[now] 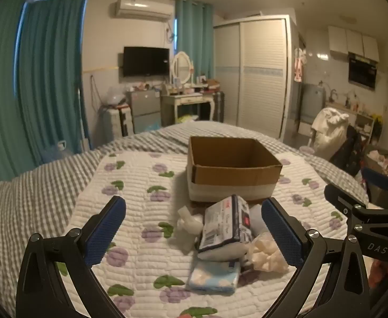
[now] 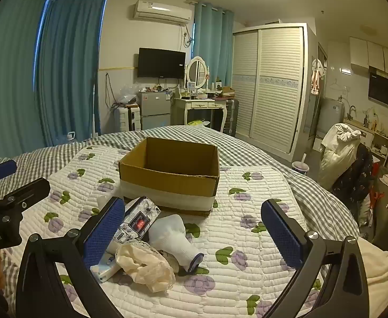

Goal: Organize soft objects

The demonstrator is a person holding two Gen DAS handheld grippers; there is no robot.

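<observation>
I have not put anything away yet. The cardboard box sits on the flowery quilt, and what I can see inside it looks bare. All my soft things lie in a little pile just in front of the box. There is a tissue pack with flowers on it, leaning up on the pile. Under it is a blue pack with clouds. Next to them are a crumpled cream bag, a white sock and a small white lump that I can't name. So every one of them has to go in the box. My left tongs are spread wide with the pile between the fingers, but they touch nothing. My right tongs are spread wide too and hold nothing, with the sock between them.
</observation>
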